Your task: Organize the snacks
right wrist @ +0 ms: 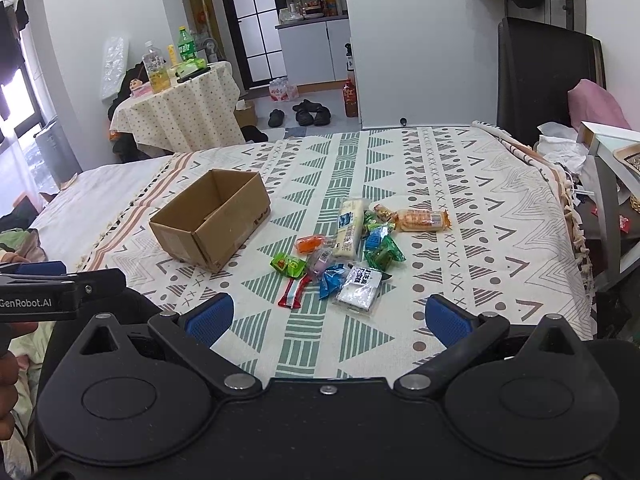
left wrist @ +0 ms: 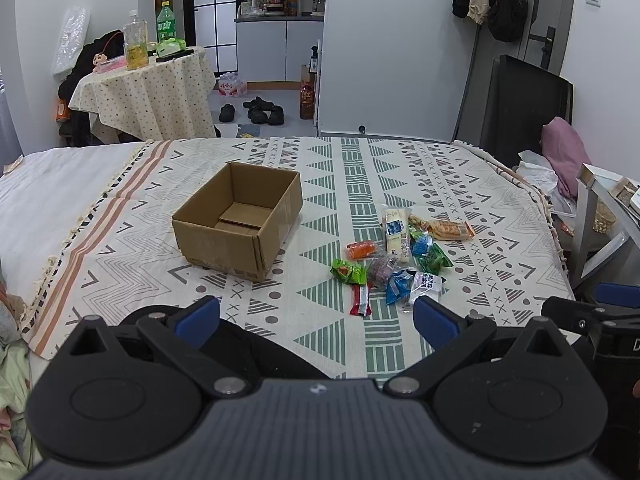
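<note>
An empty open cardboard box (left wrist: 240, 232) (right wrist: 212, 220) sits on the patterned bedspread (left wrist: 400, 340). To its right lies a loose pile of snack packets (left wrist: 394, 258) (right wrist: 348, 254): a long cream packet (left wrist: 397, 233), an orange bar (right wrist: 422, 219), green, blue and red wrappers, and a white pouch (right wrist: 360, 288). My left gripper (left wrist: 316, 318) hovers open at the near edge, short of both. My right gripper (right wrist: 328, 316) is open too, just short of the white pouch. Nothing is between either pair of fingers.
A small round table (left wrist: 148, 88) with bottles stands beyond the bed at the left. Shoes (left wrist: 256, 112) lie on the floor behind. A dark panel (left wrist: 524, 108) and a shelf with clutter (left wrist: 604, 208) flank the bed's right side. The bedspread around the box is bare.
</note>
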